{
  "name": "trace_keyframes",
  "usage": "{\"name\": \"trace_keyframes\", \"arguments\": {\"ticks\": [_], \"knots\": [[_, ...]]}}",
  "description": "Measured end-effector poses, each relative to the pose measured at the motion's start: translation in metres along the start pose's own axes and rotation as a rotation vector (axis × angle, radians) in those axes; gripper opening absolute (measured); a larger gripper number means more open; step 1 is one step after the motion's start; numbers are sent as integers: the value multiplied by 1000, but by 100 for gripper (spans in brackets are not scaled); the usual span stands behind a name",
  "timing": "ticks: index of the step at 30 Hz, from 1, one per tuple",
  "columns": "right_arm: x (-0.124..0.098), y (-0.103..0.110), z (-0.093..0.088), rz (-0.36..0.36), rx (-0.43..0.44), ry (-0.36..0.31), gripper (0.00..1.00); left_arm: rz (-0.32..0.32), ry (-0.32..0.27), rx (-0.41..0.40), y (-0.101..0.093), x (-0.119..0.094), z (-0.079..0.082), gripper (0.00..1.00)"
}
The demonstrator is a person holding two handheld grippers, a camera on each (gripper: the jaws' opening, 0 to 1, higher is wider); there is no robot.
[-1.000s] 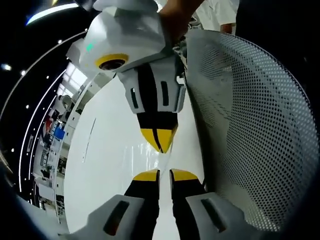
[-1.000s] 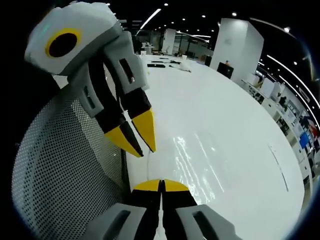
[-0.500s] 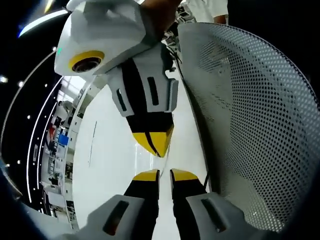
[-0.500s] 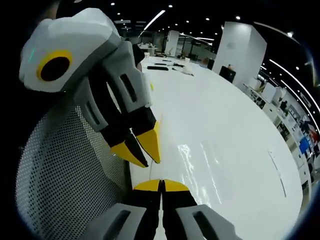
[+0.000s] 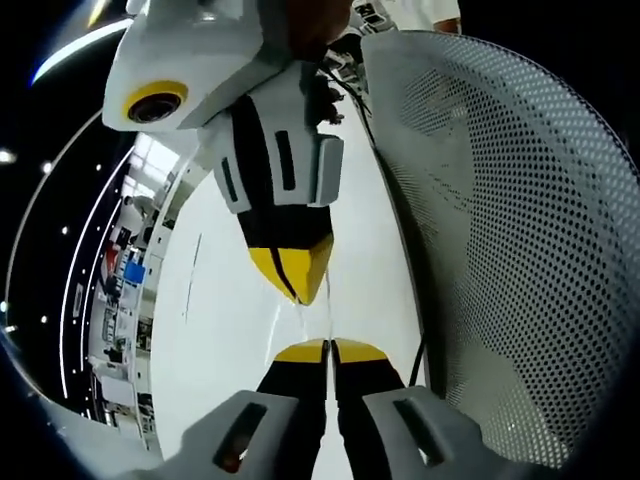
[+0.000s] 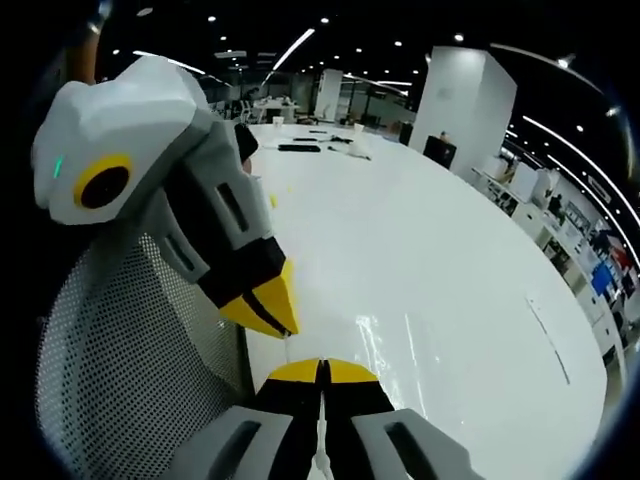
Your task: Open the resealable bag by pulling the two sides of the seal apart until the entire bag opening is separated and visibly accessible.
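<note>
In the left gripper view, the left gripper (image 5: 326, 352) and right gripper (image 5: 293, 275) each seem to pinch the thin clear bag (image 5: 300, 316), held between them over the white table (image 5: 225, 340) by a mesh chair (image 5: 500, 250), so next they should pull apart, and the right gripper view looks into a big room with ceiling lights (image 6: 300, 45).

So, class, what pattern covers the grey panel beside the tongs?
Rows of small round holes, a perforated mesh panel; clearest in the left gripper view.

White table (image 6: 450, 280), perforated mesh chair back (image 5: 520, 250) — beside it
</note>
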State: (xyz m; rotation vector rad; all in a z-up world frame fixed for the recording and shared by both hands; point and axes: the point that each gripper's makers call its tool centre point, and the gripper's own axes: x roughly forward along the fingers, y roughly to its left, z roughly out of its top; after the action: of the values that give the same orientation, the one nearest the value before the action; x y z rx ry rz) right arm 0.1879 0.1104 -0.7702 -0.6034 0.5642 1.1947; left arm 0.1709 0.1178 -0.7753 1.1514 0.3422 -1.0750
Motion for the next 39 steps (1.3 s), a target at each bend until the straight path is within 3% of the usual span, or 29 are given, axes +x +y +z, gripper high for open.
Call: {"name": "trace_keyframes", "arguments": {"ticks": [9,20,32,39], "knots": [[-6,-19,5,-60,103,-45,0,-6,-16,-30,-1,-3,6,0],[-9,-39,15,-121,156,-87,0,-30,-26,-69,-8,-2,9,0],[-21,-61,29,-207,147,-129,0,-56,-26,-70,-11,-2,12,0],[-33,-76,42,-269,132,-161,0,-53,-39,-65,-5,-5,22,0]]}}
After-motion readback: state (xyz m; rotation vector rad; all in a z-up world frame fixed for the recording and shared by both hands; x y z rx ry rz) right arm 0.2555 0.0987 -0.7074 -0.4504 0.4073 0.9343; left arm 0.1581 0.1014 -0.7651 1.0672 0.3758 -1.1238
